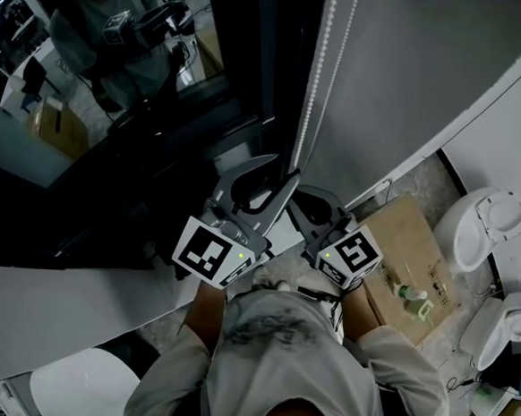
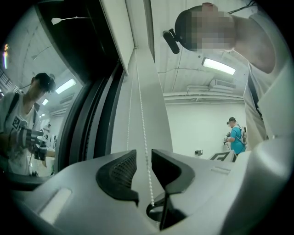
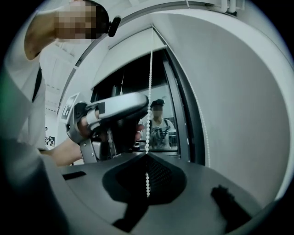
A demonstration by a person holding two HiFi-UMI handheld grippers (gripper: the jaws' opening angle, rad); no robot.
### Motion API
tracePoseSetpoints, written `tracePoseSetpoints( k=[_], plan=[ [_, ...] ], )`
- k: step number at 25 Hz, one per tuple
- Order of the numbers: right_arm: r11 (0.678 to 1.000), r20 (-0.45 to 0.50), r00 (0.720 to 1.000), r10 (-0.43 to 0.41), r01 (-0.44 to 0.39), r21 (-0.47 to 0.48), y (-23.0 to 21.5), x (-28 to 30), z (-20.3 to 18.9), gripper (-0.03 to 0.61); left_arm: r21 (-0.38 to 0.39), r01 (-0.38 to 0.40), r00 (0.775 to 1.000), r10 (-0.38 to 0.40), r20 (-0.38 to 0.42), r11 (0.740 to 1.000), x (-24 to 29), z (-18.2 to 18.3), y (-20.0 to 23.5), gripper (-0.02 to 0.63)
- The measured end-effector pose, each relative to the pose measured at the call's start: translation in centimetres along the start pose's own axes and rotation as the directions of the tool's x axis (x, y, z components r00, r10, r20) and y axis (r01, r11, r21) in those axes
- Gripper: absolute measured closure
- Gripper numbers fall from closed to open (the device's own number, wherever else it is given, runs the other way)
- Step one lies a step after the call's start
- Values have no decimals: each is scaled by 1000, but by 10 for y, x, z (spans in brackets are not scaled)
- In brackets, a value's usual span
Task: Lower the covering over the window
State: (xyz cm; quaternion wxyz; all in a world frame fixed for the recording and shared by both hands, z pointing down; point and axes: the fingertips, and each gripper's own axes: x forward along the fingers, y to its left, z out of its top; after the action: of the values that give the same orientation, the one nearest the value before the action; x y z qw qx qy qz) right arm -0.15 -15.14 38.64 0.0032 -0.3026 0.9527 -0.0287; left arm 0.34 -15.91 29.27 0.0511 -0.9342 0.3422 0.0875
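Observation:
A white bead chain [image 1: 317, 81] hangs in two strands beside the dark window [image 1: 116, 102]. In the left gripper view one chain strand [image 2: 143, 137] runs down through the gap between the jaws of my left gripper [image 2: 144, 170]. These stand apart and do not press on it. My right gripper [image 3: 147, 155] is shut on the bead chain [image 3: 149, 105], which rises taut from its tips. The grey roller blind [image 3: 133, 59] covers only the top of the window. In the head view my left gripper [image 1: 267, 183] and right gripper [image 1: 318, 212] sit side by side under the chain.
The window wall curves past on the right [image 1: 433, 73]. Below it stand a cardboard box [image 1: 409, 259] and white ceramic fixtures [image 1: 488, 225]. A person in a turquoise shirt [image 2: 236, 137] stands far off. My reflection shows in the glass [image 1: 122, 30].

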Motion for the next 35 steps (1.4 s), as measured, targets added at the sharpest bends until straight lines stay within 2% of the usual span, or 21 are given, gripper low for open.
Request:
tracePoseSetpoints(
  k=[8, 10, 12, 22, 27, 33, 35],
  plan=[
    [1000, 7, 1000, 17, -17, 19, 3, -1, 3, 561, 28, -9, 999, 8, 47, 1000, 19, 24, 1, 528],
    [1000, 7, 1000, 20, -20, 17, 5, -1, 4, 561, 39, -14, 998, 12, 59, 999, 21, 29, 1, 554],
    [1000, 6, 1000, 19, -19, 14, 6, -1, 4, 561, 48, -13, 998, 10, 64, 999, 22, 31, -1, 612],
    [1000, 32, 999, 4, -5, 31, 5, -14, 6, 560, 0, -23, 996, 23, 82, 1000, 12, 32, 6, 600],
    [999, 91, 996, 9, -12, 34, 7, -25, 25, 560, 16, -29, 999, 29, 24, 999, 7, 14, 9, 600],
    [1000, 137, 991, -4, 3, 5, 7, -36, 46, 557, -28, -17, 999, 16, -42, 999, 0, -21, 0, 600],
    [1000, 149, 989, -11, 11, 2, 7, -38, 51, 506, -49, -10, 998, 7, -69, 999, -3, -36, -5, 600]
  ],
)
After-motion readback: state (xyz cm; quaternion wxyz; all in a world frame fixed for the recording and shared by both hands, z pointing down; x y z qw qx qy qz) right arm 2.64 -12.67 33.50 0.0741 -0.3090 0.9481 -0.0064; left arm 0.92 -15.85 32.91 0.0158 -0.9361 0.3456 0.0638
